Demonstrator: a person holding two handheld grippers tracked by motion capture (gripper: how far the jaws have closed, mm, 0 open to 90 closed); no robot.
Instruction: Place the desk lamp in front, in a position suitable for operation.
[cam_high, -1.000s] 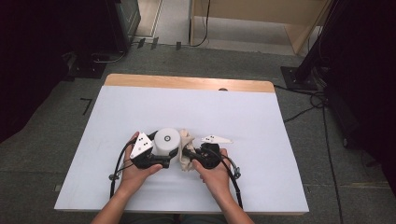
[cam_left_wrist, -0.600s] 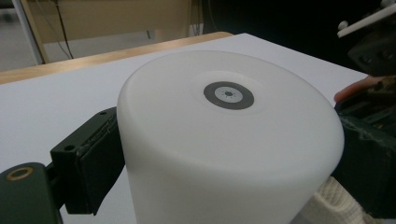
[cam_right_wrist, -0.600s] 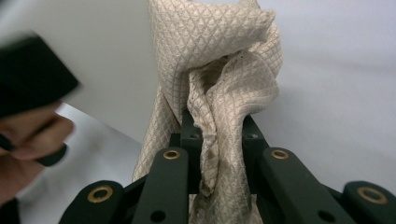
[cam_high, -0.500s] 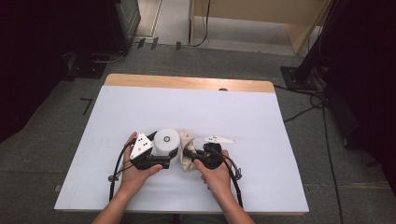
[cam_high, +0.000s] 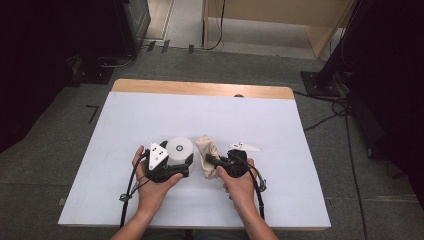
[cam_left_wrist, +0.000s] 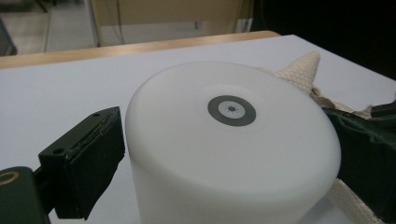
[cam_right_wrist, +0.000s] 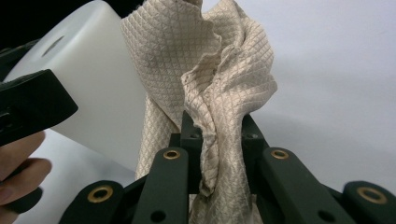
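A white plastic cylinder (cam_high: 179, 147) stands upright on the white table (cam_high: 150, 115), with a small grey ring mark on its top (cam_left_wrist: 231, 110). My left gripper (cam_high: 176, 162) grips its sides, one black pad (cam_left_wrist: 88, 154) against each flank. A beige quilted cloth (cam_high: 205, 148) lies bunched just right of the cylinder and touches it. My right gripper (cam_high: 212, 161) is shut on a fold of that cloth (cam_right_wrist: 219, 93), which rises crumpled from between its jaws. Part of the cloth (cam_left_wrist: 303, 70) drapes over the left gripper's far jaw.
The table's wooden far edge (cam_high: 200, 89) runs across the back. Dark equipment stands to the left (cam_high: 60, 45) and right (cam_high: 385, 75), with cables on the floor (cam_high: 325, 120). The white tabletop stretches wide on every side of the hands.
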